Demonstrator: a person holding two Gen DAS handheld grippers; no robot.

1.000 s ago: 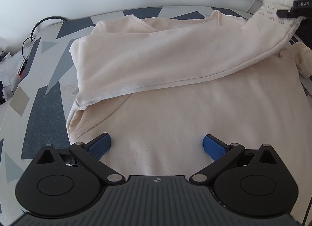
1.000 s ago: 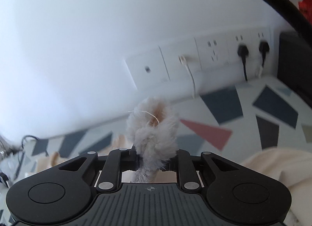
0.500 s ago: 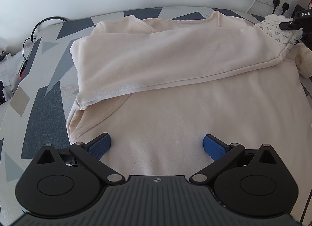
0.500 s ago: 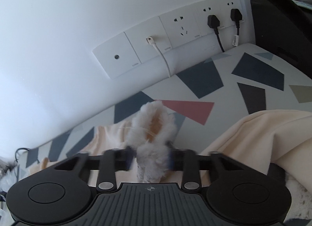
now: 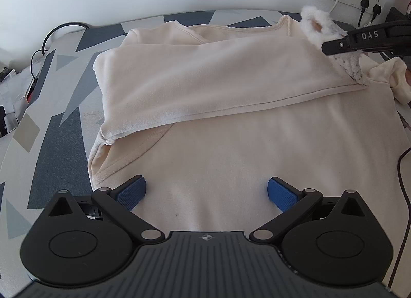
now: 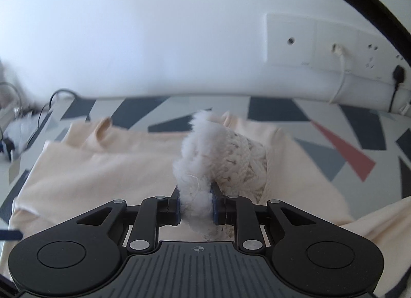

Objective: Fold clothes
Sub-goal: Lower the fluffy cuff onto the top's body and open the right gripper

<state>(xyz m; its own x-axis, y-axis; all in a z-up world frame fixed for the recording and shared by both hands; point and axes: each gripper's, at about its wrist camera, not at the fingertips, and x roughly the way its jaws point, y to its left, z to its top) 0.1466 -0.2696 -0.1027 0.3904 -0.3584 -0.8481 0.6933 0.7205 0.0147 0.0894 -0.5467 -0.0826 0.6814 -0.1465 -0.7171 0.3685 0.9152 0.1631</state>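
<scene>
the cream sweater point(image 5: 231, 118) lies flat on the patterned desk point(image 5: 59, 143), one sleeve folded across. the right tongs point(image 6: 196, 206) pinch its fluffy cuff point(image 6: 205, 164), seemingly lifted. the left tongs point(image 5: 205, 192) gape wide above the hem, empty.

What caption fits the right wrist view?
Right claw shut on the fluffy cuff above the cream sweater.

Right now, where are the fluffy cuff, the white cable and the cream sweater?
fluffy cuff point(image 6: 196, 166), right wrist view, fleecy edge.
white cable point(image 6: 340, 71), right wrist view, below its plug.
cream sweater point(image 5: 257, 159), left wrist view, flat body.
</scene>
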